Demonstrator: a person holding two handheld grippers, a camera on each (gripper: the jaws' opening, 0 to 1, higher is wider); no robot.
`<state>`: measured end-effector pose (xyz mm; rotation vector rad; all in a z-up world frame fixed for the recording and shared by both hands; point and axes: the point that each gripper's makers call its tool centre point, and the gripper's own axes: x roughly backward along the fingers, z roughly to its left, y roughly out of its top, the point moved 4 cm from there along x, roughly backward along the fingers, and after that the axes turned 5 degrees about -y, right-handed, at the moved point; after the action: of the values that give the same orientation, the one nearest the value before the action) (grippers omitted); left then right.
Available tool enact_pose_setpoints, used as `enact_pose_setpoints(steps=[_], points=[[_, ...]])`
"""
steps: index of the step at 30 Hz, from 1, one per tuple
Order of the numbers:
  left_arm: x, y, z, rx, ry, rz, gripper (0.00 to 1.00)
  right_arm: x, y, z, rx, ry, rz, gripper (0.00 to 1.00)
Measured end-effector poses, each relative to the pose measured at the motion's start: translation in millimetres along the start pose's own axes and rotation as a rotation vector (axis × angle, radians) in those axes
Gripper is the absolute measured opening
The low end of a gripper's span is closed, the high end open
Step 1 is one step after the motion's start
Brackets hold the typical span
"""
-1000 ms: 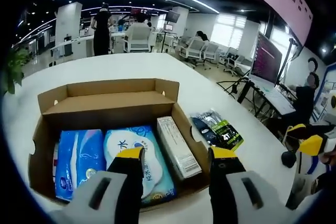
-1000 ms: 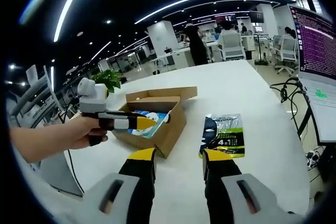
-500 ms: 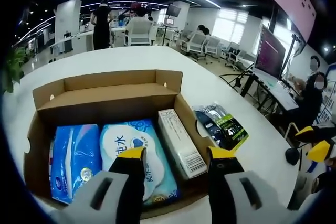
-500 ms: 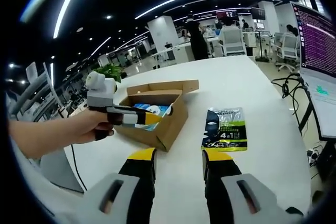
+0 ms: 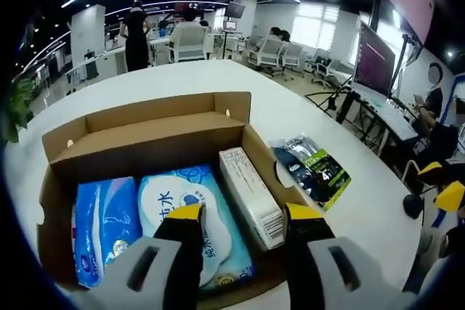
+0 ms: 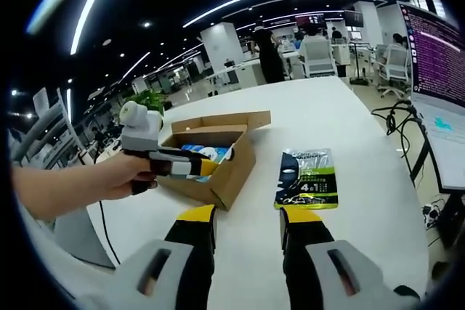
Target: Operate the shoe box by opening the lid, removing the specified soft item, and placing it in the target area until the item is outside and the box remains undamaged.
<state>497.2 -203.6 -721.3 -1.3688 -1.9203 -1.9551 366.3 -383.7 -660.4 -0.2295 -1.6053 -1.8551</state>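
The brown cardboard shoe box lies open on the white table, its lid folded back. Inside lie a blue soft pack, a white-and-blue tissue pack and a long white carton along the right wall. My left gripper hangs open just above the box's near right part. In the right gripper view the box sits at centre left, with the left gripper held by a hand over it. My right gripper stands open above bare table.
A dark and green flat packet lies on the table right of the box, also seen as the packet ahead of my right gripper. The white table stretches far back. A monitor stands at the right; office chairs and people stand behind.
The left gripper has moved closer in over the box, so the contents look larger. The right gripper view has barely shifted.
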Motion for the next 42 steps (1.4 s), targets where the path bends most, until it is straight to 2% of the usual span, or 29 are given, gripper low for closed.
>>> enact_pose_setpoints(steps=[4,14,25,30,32,33,35,42], points=[[-1.1,-0.8,-0.4,-0.063,0.013,0.025,0.41,0.4,-0.6,0.2,-0.003,-0.002,0.002,0.32],[-0.3,-0.6,2.0,-0.082,-0.006,0.014,0.41,0.2,0.0,1.7,-0.001,-0.003,0.009,0.32],[3.2,-1.8,7.2,-0.089,-0.008,0.008,0.43,-4.7,11.0,7.8,0.031,0.012,0.004,0.32],[4.7,-2.1,8.1,-0.074,-0.017,0.007,0.45,-5.9,14.5,10.9,0.040,0.019,0.002,0.32],[5.7,-0.5,2.4,0.016,-0.048,-0.005,0.50,-6.8,15.5,11.8,0.045,0.020,0.004,0.32],[8.0,-1.1,5.1,0.021,-0.030,0.006,0.49,-7.3,16.0,12.2,0.047,0.020,0.005,0.32],[8.4,0.8,3.0,0.020,-0.042,-0.007,0.49,-8.5,16.9,12.9,0.048,0.021,0.007,0.32],[2.7,2.8,2.6,0.017,-0.037,0.033,0.47,-12.0,16.8,17.6,0.057,0.031,0.017,0.32]])
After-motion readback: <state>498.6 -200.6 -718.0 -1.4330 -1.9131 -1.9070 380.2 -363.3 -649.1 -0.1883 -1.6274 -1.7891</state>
